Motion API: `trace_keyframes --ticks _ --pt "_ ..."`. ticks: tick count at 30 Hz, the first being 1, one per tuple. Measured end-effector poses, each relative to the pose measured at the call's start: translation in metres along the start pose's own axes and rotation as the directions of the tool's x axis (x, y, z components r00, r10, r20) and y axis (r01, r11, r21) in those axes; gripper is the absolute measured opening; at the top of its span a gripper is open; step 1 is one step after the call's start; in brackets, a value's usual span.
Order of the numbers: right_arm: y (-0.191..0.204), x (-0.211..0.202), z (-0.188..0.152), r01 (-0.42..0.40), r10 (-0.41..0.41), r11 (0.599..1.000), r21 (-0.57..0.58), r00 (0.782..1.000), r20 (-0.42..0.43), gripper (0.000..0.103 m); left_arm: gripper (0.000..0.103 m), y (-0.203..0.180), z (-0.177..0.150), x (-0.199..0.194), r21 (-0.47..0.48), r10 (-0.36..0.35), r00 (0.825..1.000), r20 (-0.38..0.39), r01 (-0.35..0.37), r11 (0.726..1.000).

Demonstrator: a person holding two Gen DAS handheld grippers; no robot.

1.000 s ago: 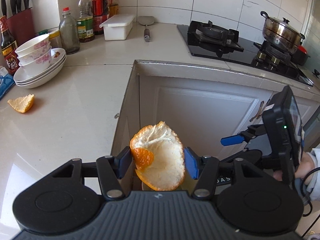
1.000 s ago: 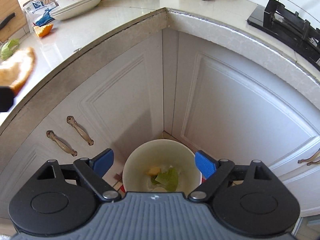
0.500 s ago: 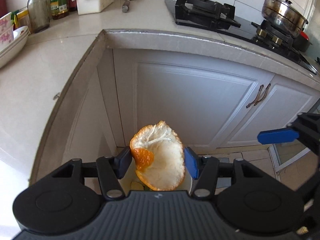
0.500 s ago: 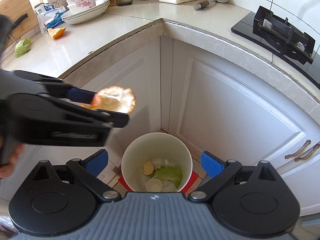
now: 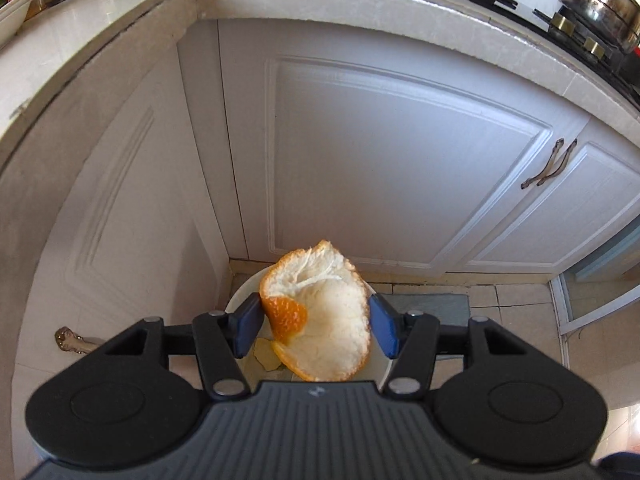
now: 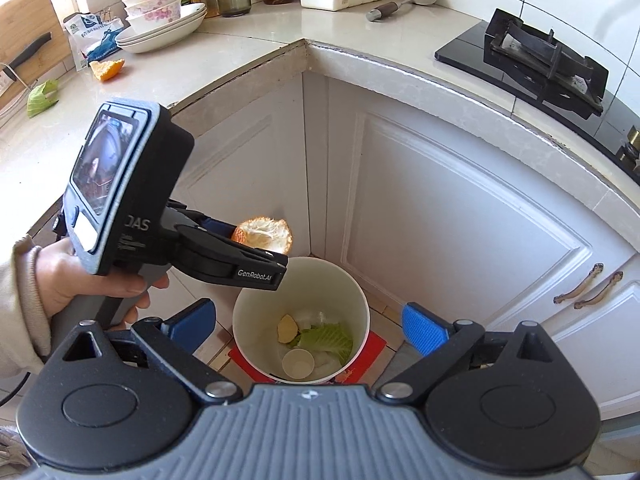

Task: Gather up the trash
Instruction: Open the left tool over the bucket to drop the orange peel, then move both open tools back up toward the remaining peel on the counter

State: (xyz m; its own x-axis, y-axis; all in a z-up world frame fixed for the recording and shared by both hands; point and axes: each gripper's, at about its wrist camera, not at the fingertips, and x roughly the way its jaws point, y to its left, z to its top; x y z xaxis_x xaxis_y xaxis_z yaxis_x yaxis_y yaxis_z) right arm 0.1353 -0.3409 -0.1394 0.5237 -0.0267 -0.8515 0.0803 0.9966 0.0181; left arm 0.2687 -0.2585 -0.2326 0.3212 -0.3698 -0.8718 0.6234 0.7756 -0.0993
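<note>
My left gripper (image 5: 316, 322) is shut on a large orange peel (image 5: 320, 312), white pith facing me. It hangs above the white trash bin (image 5: 240, 300), whose rim shows behind the peel. In the right wrist view the left gripper (image 6: 256, 248) holds the peel (image 6: 264, 234) just over the back left rim of the bin (image 6: 352, 300), which holds a green leaf, a paper cup and scraps. My right gripper (image 6: 308, 322) is open and empty above the bin. Another orange peel (image 6: 107, 69) and a green leaf (image 6: 40, 98) lie on the counter.
White cabinet doors (image 5: 380, 168) stand behind the bin in an inside corner. The counter (image 6: 224, 46) carries stacked bowls (image 6: 160, 20), bottles, a white box and a knife. A gas stove (image 6: 540, 56) with a pot (image 5: 600, 4) is at the right.
My left gripper has swung from the counter down toward the floor corner, carrying the peel over the bin. The right gripper has pulled back and up a little, still open.
</note>
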Motion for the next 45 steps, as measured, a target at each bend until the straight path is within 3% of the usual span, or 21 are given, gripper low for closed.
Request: trace_keyframes --ticks 4,5,6,8,20,28,37,45 --pt "-0.003 0.000 -0.001 0.009 -0.009 1.000 0.011 1.000 -0.002 0.101 0.058 0.003 0.002 0.015 -0.015 0.013 1.000 -0.012 -0.013 1.000" --pt "-0.004 0.000 -0.002 0.013 -0.013 1.000 0.012 1.000 -0.003 0.101 0.067 0.003 0.003 0.018 -0.013 0.020 1.000 -0.012 -0.020 1.000" --pt "-0.005 0.000 -0.002 0.015 -0.015 1.000 0.013 1.000 -0.005 0.101 0.083 0.002 0.004 0.020 -0.009 0.030 0.999 -0.011 -0.030 1.000" --pt "-0.005 -0.001 -0.004 0.020 -0.020 1.000 0.016 1.000 -0.006 0.101 0.093 0.003 0.005 0.020 -0.008 0.036 0.999 0.018 -0.036 0.999" --pt "-0.008 -0.004 -0.006 0.029 -0.029 0.999 0.019 1.000 -0.009 0.101 0.093 -0.001 0.016 -0.005 -0.001 0.033 0.996 0.081 -0.033 0.999" --pt "-0.006 -0.009 0.000 0.016 -0.016 1.000 0.000 1.000 0.007 0.101 0.096 -0.003 0.024 -0.059 0.004 0.064 0.978 0.201 -0.066 0.998" --pt "0.000 -0.016 0.014 0.001 0.000 1.000 -0.026 0.999 0.040 0.101 0.097 0.013 0.027 -0.127 -0.049 0.027 0.971 0.236 -0.016 0.999" --pt "0.028 -0.021 0.050 -0.046 0.060 0.992 -0.119 0.992 0.109 0.103 0.101 0.047 0.017 -0.193 -0.075 0.130 0.943 0.306 -0.112 0.991"
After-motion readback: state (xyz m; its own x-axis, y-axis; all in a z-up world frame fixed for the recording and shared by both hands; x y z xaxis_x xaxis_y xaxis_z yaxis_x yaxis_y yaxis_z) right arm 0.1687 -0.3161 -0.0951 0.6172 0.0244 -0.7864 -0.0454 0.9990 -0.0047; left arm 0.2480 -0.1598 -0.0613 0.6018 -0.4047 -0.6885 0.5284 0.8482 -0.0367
